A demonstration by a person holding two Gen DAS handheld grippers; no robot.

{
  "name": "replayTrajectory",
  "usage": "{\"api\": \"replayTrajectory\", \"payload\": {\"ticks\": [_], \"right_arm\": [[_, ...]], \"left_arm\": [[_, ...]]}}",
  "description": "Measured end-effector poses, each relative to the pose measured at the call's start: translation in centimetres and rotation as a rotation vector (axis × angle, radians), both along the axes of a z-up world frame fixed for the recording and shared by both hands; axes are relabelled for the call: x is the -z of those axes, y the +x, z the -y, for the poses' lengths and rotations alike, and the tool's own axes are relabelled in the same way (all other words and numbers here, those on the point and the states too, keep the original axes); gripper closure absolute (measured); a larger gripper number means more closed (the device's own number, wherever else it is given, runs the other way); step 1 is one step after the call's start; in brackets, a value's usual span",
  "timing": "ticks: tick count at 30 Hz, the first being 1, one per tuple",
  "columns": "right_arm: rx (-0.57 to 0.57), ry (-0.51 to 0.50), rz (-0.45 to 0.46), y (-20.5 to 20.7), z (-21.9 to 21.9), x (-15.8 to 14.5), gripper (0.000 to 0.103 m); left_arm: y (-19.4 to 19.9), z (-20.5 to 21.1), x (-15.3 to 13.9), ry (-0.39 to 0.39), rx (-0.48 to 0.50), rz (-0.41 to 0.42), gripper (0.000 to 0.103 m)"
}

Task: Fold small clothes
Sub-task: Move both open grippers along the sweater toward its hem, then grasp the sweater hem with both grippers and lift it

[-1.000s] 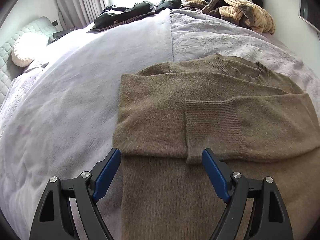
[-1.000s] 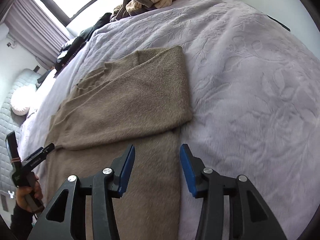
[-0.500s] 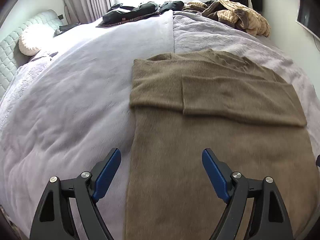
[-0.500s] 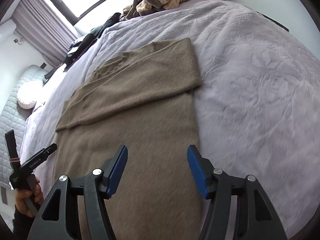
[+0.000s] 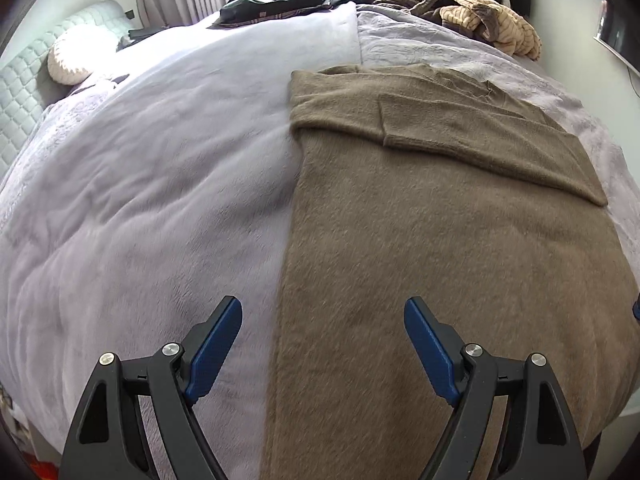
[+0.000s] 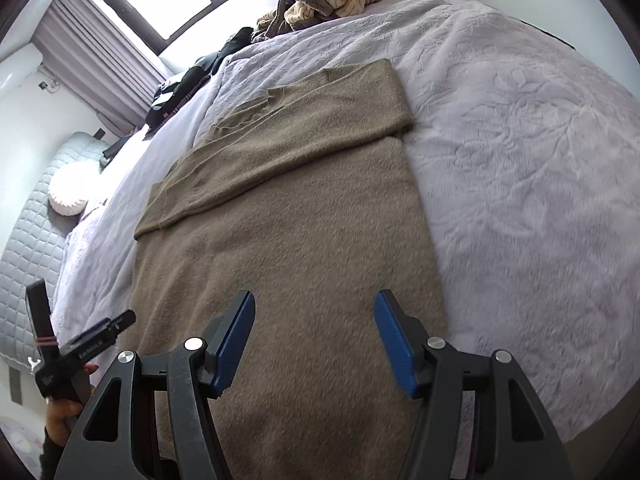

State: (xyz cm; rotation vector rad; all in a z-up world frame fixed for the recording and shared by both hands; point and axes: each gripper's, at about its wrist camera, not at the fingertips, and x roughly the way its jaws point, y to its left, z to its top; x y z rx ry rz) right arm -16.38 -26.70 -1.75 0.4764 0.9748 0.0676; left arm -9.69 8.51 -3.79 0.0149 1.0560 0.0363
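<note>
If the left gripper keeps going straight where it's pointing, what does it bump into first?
Probably the brown sweater, near its left edge: the open left gripper points down at it, nothing between. Depth is unclear, so it could catch the lilac blanket beside it.

— That brown sweater (image 5: 460,260) looks like fuzzy, matt knit wool, ribbed at the cuff.

— And the lilac bedspread (image 6: 520,160)?

— Soft plush cloth, embossed with leaves on one side, smooth on the other (image 5: 160,180).

— The left gripper (image 5: 323,344)?

— Matt black plastic, blue ridged pads (image 5: 430,350), shiny metal rivets.
</note>
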Motion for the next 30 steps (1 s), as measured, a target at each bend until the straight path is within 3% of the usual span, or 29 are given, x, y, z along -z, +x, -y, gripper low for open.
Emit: {"api": "replayTrajectory", "payload": {"ticks": [1,2,5,7,10,18,25,30], "right_arm": [[-0.002,0.002,0.002,-0.1,-0.1,0.0,0.037],[-0.003,0.003,0.004,-0.2,-0.2,-0.1,0.037],[-0.007,0.008,0.011,-0.6,-0.2,-0.3,0.033],[-0.015,0.017,0.019,-0.9,-0.3,-0.3,0.023],[-0.030,0.029,0.031,-1.5,-0.4,-0.4,0.023],[-0.072,0.144,0.063,-3.9,1.8,-0.7,0.023],[-0.120,0.319,0.062,-7.7,4.8,0.9,0.023],[-0.137,0.457,0.002,-9.9,5.7,4.5,0.023]], "left_arm": [[-0.2,-0.1,-0.1,0.007,-0.003,0.007,0.005],[-0.4,-0.1,-0.2,0.013,-0.006,0.015,0.000],[-1.1,-0.2,-0.7,0.026,-0.002,0.050,0.000],[-1.4,-0.1,-0.8,0.038,0.007,0.055,0.000],[-1.9,-0.2,-0.8,0.040,0.015,0.054,0.000],[-4.1,-2.8,0.3,-0.125,0.045,-0.023,0.000],[-7.3,-5.2,0.3,-0.411,0.165,-0.073,0.000],[-9.3,-3.8,0.8,-0.458,0.262,-0.107,0.000]]}}
